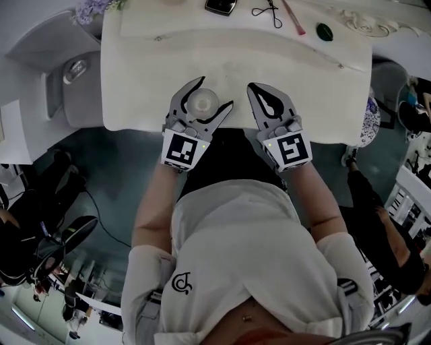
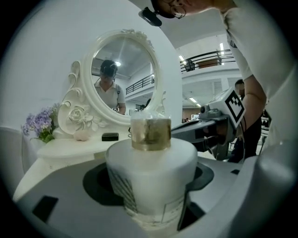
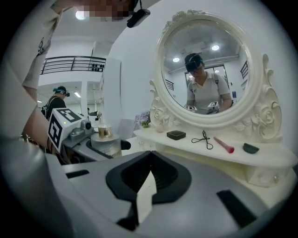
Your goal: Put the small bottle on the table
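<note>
At the far left, a small bunch of purple flowers (image 1: 92,9) is cut off by the head view's top edge. The left gripper view shows it whole beside the white carved oval mirror (image 2: 122,76), which the head view does not show.

The left gripper (image 1: 214,94) has its jaws spread wide and closed on the small white frosted bottle with a gold collar (image 2: 151,160). From above, this small white frosted bottle shows only as a pale round top (image 1: 203,102) over the front part of the white dressing table (image 1: 141,81). The jaws hide its base, so I cannot tell whether it touches the table. Its label carries a hatched patch and a boxed block of print, both too blurred to read.

Just to the right, the right gripper (image 3: 149,153) has its jaws together on nothing, with only a thin sliver of table showing between them.

On the raised back shelf lie a small black box (image 3: 176,135), a black wire tool (image 3: 203,138), a pink stick (image 3: 224,145) and a dark green oval piece (image 3: 250,148). What they are is hard to make out.
</note>
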A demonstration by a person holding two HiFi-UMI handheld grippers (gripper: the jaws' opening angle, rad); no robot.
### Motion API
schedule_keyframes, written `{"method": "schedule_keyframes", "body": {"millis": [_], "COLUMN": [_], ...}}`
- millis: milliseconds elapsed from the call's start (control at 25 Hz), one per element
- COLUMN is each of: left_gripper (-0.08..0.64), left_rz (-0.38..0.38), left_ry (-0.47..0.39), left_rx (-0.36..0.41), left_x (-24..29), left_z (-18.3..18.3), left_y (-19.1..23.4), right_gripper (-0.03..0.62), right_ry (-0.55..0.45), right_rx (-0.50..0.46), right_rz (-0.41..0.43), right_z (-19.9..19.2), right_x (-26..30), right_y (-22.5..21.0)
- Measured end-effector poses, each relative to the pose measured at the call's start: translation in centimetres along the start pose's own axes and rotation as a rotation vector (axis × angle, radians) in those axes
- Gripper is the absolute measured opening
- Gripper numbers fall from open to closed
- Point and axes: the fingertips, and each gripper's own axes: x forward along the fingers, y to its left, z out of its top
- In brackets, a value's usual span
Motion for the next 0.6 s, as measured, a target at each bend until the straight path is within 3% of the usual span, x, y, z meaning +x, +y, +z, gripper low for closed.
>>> {"method": "schedule_keyframes", "body": {"millis": [280,600], "left_gripper": [0.354,0.354], "left_rz": [-0.080,-0.132], "left_ry": [0.083,0.128], "left_rx": [0.102,0.105], "left_x": [3.2,5.7], "left_z": [-4.6,-7.0], "left_y": [-0.8,-0.6], "right_gripper": [0.008,0.008], "right_ry": [0.020,0.078], "right_rx": [0.018,0.050], "right_rz": [0.020,-0.024], "right_z": [-2.4,-6.6], "right_x": [1.4,1.9], "right_y": [-0.3,-2.7]}}
